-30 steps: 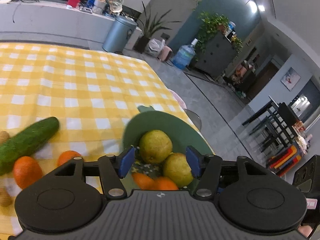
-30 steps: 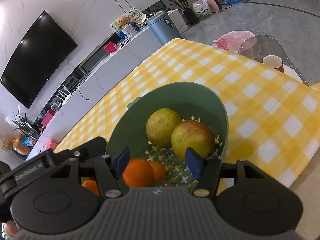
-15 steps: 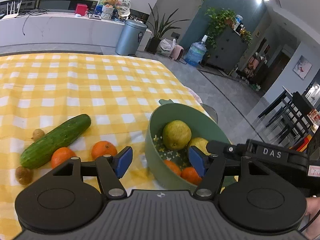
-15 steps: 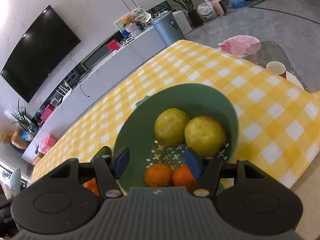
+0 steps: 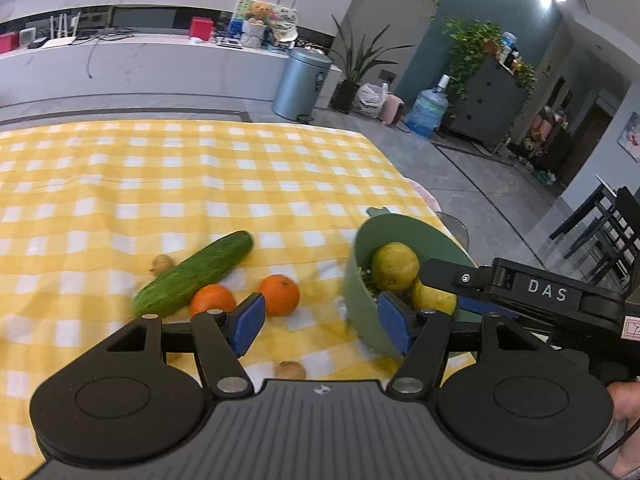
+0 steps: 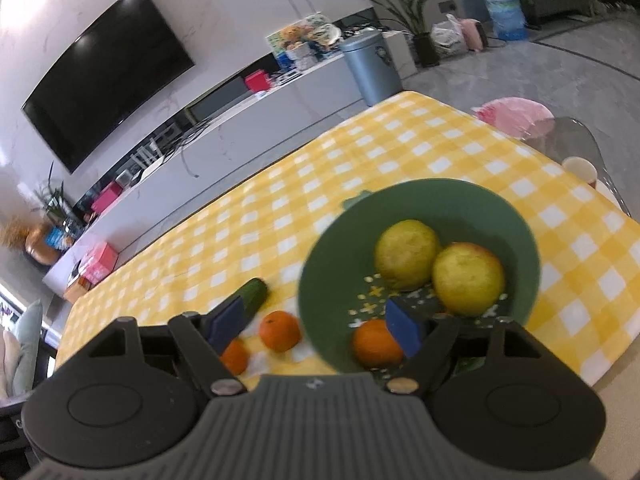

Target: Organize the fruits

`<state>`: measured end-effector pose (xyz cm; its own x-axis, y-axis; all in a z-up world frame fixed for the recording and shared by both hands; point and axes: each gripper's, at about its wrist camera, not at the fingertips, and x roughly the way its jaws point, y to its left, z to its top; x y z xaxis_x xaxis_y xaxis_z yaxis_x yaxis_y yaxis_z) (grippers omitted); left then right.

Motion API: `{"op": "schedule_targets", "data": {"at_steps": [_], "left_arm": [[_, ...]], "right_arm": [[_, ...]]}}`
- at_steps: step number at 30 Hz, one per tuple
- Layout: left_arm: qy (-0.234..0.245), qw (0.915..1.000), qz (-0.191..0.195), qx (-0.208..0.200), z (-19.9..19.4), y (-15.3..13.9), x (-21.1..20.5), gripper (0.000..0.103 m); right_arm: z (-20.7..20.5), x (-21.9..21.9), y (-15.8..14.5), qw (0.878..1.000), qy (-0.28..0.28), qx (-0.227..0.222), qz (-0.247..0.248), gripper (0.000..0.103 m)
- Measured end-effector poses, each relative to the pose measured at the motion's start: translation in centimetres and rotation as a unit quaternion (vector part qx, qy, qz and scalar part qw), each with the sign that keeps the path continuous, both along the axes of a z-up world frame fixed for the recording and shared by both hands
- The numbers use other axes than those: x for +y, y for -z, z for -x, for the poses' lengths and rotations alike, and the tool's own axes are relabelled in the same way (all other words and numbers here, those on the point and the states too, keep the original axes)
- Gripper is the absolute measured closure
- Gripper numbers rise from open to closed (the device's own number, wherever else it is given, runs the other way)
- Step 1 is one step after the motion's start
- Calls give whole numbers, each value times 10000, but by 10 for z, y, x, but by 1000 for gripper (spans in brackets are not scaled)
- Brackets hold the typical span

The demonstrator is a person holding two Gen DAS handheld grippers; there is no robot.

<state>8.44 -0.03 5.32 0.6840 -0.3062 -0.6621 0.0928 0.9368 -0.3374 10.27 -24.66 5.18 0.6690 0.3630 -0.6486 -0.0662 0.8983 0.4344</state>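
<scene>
A green bowl point(image 6: 516, 224) stands near the table's right edge, holding two yellow-green pears point(image 6: 406, 252) and an orange point(image 6: 374, 342). It also shows in the left wrist view point(image 5: 362, 292). On the yellow checked cloth to its left lie two oranges point(image 5: 279, 294), a cucumber point(image 5: 192, 274) and small brown kiwis point(image 5: 290, 370). My left gripper point(image 5: 322, 324) is open and empty, above the cloth between the oranges and the bowl. My right gripper point(image 6: 316, 326) is open and empty, over the bowl's near rim; its body point(image 5: 548, 292) shows in the left wrist view.
The table's right edge point(image 5: 404, 184) drops to grey floor. A pink chair seat point(image 6: 516, 114) and a paper cup point(image 6: 580, 168) on a glass side table stand beyond that edge. The far half of the cloth point(image 5: 160, 176) holds nothing.
Both grippers have pulled back and swung left from over the bowl. The oranges and cucumber on the cloth now sit nearer the centre of both views. Jaws stay open.
</scene>
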Motion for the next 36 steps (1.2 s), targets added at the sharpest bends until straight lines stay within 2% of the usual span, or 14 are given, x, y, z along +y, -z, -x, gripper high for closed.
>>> {"op": "schedule_targets", "data": {"at_steps": [10, 16, 19, 25, 29, 32, 34, 36], "left_arm": [[-288, 9993, -177, 144, 19, -5, 22, 27], [-878, 9948, -404, 330, 30, 5, 50, 25], [-1214, 9904, -191, 640, 32, 18, 74, 25], [-1583, 9835, 3, 873, 37, 35, 108, 25], [-1629, 9822, 99, 932, 36, 46, 118, 25], [-1689, 9806, 236, 971, 34, 56, 125, 25], [-1674, 9806, 323, 969, 32, 61, 127, 25], [-1657, 9807, 398, 958, 30, 68, 127, 25]], "right_arm": [[10, 47, -7, 9984, -475, 6, 320, 28], [17, 76, -11, 9961, -770, -21, 426, 28], [20, 90, -16, 9954, -871, -54, 384, 28], [20, 117, -20, 9955, -771, -93, 542, 25], [13, 130, -4, 9945, -774, 47, 703, 23], [4, 131, 15, 9960, -599, 210, 635, 23], [-3, 127, 28, 9975, -456, 289, 446, 23], [-10, 120, 41, 9987, -340, 388, 8, 25]]}}
